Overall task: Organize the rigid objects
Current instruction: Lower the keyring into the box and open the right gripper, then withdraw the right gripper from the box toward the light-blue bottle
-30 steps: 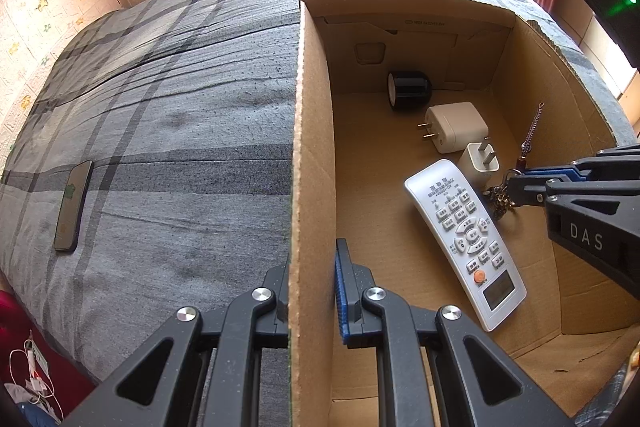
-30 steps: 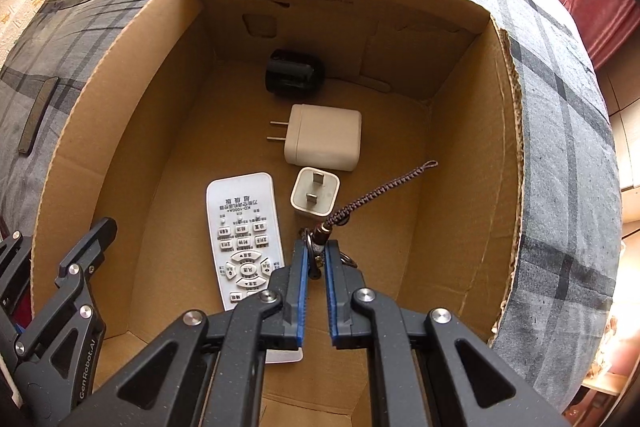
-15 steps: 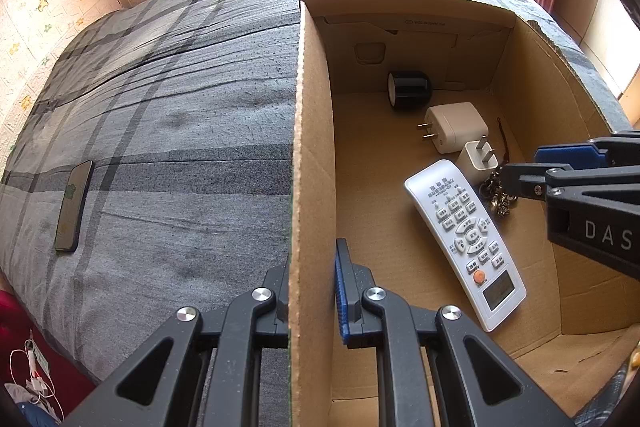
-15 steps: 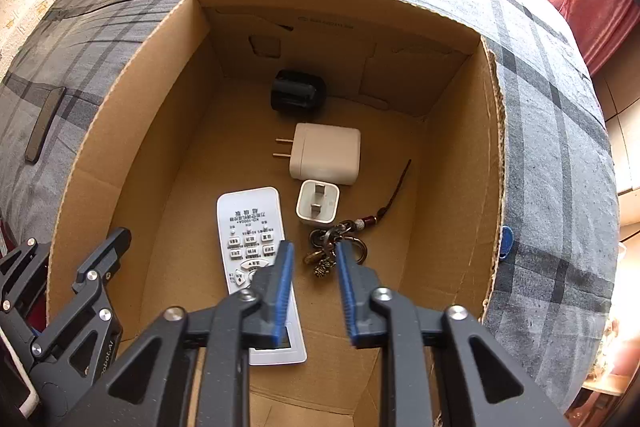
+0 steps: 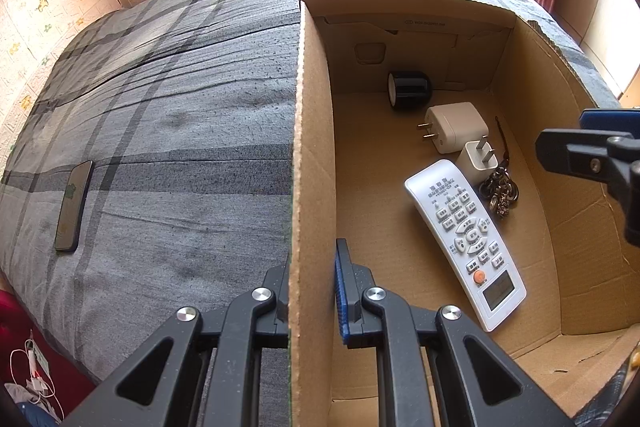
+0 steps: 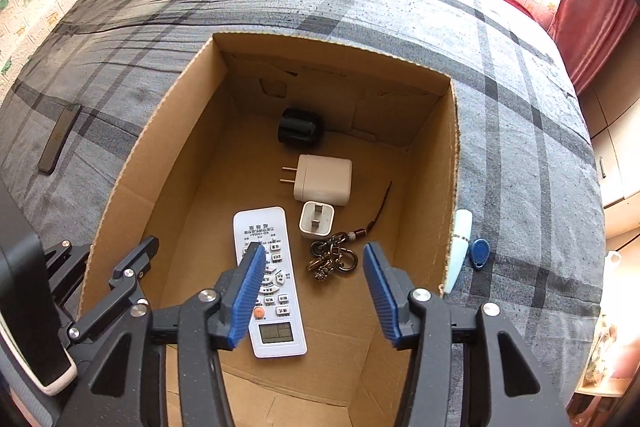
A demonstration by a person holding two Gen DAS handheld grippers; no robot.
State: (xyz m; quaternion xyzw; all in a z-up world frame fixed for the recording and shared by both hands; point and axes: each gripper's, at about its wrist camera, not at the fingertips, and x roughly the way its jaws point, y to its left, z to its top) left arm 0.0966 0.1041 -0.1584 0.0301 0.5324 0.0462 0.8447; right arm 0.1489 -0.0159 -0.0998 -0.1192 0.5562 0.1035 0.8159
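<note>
An open cardboard box (image 6: 168, 155) sits on a grey plaid bed. On its floor lie a white remote (image 6: 268, 279), a small white plug (image 6: 317, 221), a larger white charger (image 6: 324, 179), a black cylinder (image 6: 300, 129) and a keychain (image 6: 332, 259) with a dark cord. My right gripper (image 6: 314, 255) hovers above the keychain. Its jaws are opening and nothing is between the pads. My left gripper (image 5: 314, 267) is shut on the box's left wall (image 5: 310, 147), one finger inside and one outside. The keychain (image 5: 500, 191) lies beside the remote (image 5: 464, 239).
A dark phone (image 5: 74, 207) lies on the bedspread left of the box. A white tube-shaped item (image 6: 460, 243) and a blue key fob (image 6: 479, 253) rest on the bed against the box's right wall. Patterned walls and a red curtain border the bed.
My right gripper let go of the keychain, which now lies on the box floor by the small plug. Its jaws spread apart and it rose out of the box. The left gripper stayed put.
</note>
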